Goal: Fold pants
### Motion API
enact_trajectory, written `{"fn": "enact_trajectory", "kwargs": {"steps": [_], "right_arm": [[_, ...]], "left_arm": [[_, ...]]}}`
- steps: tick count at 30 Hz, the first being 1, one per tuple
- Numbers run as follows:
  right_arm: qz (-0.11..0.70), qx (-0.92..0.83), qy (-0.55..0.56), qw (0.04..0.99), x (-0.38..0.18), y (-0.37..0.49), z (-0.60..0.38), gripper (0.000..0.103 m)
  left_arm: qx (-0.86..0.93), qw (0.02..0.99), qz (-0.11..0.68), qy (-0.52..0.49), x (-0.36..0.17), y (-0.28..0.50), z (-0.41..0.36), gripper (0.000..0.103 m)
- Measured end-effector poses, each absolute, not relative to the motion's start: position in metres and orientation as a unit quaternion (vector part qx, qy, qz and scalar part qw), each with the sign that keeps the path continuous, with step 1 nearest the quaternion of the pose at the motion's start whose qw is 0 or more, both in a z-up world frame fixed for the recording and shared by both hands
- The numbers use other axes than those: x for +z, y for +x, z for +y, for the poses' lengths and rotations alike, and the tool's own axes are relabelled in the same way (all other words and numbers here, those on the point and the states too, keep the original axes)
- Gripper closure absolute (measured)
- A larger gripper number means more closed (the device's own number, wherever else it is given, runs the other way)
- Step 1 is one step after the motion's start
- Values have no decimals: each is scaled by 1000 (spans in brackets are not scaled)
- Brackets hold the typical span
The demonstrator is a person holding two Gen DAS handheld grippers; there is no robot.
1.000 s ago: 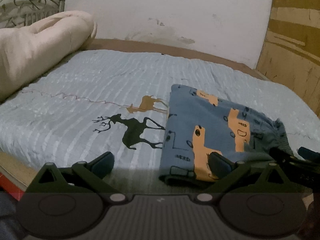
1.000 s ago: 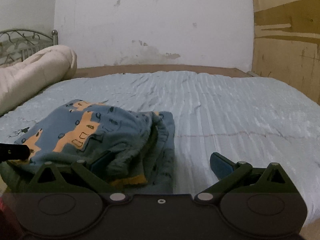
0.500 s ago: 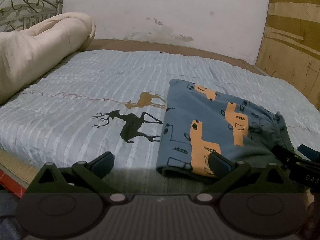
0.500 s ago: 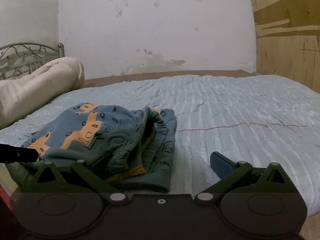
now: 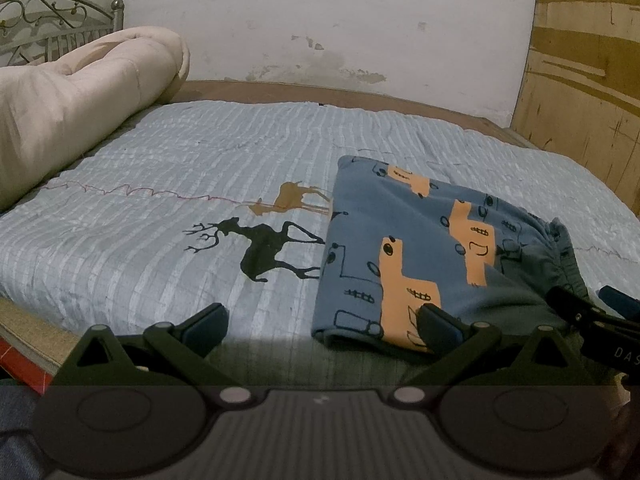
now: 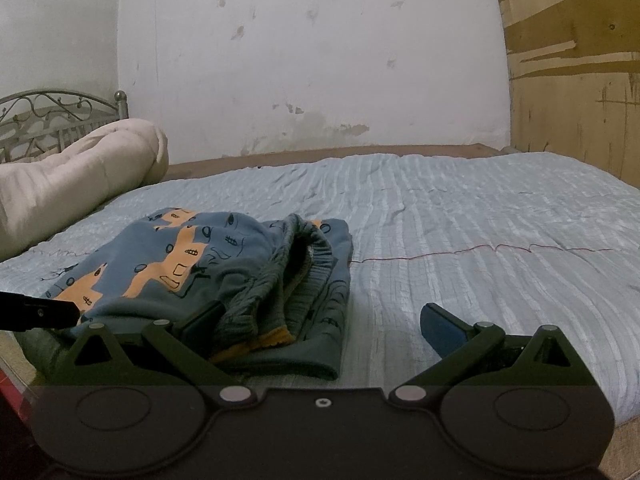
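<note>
The blue pants (image 5: 420, 248) with orange print lie folded in a compact stack on the light blue bedspread (image 5: 200, 184), near the front edge. In the right wrist view the pants (image 6: 224, 264) show their ribbed waistband facing me. My left gripper (image 5: 320, 324) is open and empty, its right finger just in front of the stack's near left corner. My right gripper (image 6: 316, 320) is open and empty, its left finger in front of the waistband. The right gripper's fingers show at the right edge of the left wrist view (image 5: 580, 312).
A rolled cream duvet (image 5: 80, 92) lies at the left by a metal headboard (image 5: 48, 20). A white wall (image 6: 312, 60) stands behind the bed, a wooden panel (image 6: 572, 60) to the right. Deer prints (image 5: 268, 252) mark the bedspread left of the pants.
Both grippers have drawn back and risen a little from the folded pants, staying open. The pants have not moved.
</note>
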State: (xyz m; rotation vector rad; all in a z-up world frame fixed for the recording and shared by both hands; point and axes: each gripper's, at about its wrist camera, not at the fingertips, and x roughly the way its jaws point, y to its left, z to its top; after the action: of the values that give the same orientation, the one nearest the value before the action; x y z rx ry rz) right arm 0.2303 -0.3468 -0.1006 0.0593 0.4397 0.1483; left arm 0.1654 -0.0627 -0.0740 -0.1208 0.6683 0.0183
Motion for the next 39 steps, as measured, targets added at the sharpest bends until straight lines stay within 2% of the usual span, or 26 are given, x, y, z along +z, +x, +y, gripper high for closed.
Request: {"fn": "enact_trajectory", "kwargs": {"steps": [11, 17, 23, 30, 39], "right_arm": [[227, 81, 37, 970, -96, 229, -349, 1], [219, 163, 101, 957, -75, 243, -372, 1], [291, 146, 150, 933, -91, 293, -380, 1], [280, 153, 202, 926, -98, 303, -369, 1], [265, 182, 245, 915, -99, 294, -366, 1]], "left_arm": [[-2, 941, 335, -55, -70, 163, -60, 1], [-27, 932, 341, -123, -54, 176, -37, 1], [-39, 923, 354, -147, -56, 219, -30, 1], [-59, 918, 374, -115, -61, 244, -54, 1], [-69, 908, 388, -139, -64, 253, -58, 1]]}}
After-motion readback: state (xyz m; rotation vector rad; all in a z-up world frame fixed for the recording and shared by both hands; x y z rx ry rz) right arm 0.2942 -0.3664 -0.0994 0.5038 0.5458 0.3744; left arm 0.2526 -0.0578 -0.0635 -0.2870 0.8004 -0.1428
